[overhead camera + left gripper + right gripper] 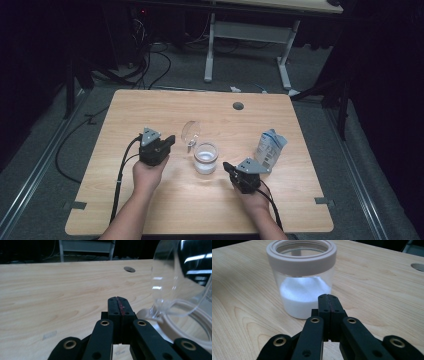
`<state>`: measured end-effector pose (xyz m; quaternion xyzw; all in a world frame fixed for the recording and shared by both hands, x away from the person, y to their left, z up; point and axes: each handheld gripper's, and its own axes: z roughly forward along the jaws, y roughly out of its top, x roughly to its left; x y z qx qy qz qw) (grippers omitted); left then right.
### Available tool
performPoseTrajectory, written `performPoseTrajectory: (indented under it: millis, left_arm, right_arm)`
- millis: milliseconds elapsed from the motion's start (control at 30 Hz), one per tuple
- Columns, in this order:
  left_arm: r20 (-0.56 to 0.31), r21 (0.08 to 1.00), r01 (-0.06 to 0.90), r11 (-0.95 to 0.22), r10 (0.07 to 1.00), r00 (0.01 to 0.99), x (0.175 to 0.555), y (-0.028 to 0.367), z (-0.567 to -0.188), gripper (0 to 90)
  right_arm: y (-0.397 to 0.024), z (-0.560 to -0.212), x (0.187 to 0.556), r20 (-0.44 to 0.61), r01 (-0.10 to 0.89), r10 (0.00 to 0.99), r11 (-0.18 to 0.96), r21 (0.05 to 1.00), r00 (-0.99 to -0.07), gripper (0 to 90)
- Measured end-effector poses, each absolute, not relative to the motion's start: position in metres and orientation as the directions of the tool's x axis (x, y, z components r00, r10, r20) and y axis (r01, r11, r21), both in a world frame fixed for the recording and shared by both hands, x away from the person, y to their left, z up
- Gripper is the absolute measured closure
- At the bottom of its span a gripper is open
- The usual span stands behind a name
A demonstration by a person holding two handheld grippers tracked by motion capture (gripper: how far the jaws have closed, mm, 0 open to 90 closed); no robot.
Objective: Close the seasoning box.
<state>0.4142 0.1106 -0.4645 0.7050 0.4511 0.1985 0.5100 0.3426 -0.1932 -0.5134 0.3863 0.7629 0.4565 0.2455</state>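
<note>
A clear jar [206, 157] with a pale rim, holding white powder, stands upright at the middle of the wooden table [150, 107]. A clear glass dome [190, 132] leans tilted just behind and left of it. My left gripper [170, 140] is left of the dome, jaws shut with nothing between them. In the left gripper view the shut jaws [117, 300] sit left of the dome [180, 277] and the jar rim [175, 322]. My right gripper [227, 168] is right of the jar, shut and empty. In the right gripper view its tips [328, 297] are just short of the jar [301, 277].
A small blue and white carton [270, 147] stands behind the right gripper, near the table's right side. A round cable hole [238, 106] lies at the back of the table. A white desk frame [247, 37] and cables lie on the floor beyond.
</note>
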Motion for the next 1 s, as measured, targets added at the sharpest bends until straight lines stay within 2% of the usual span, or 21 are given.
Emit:
performPoseTrajectory:
  millis: [933, 967, 1000]
  left_arm:
    - [-0.203, 0.914, 0.401, -0.057, 0.793, 0.574, 0.404, 0.083, -0.457, 90.0]
    - [-0.239, 0.914, 0.405, -0.014, 0.789, 0.566, 0.403, 0.079, -0.458, 90.0]
    - [-0.24, 0.916, 0.402, -0.011, 0.787, 0.568, 0.402, 0.077, -0.458, 90.0]
  right_arm:
    - [-0.171, -0.515, 0.345, -0.06, 0.338, 0.788, 0.33, 0.881, -0.613, 90.0]
    - [-0.17, -0.515, 0.345, -0.062, 0.338, 0.788, 0.331, 0.881, -0.613, 90.0]
    - [-0.17, -0.515, 0.345, -0.061, 0.341, 0.789, 0.332, 0.879, -0.611, 90.0]
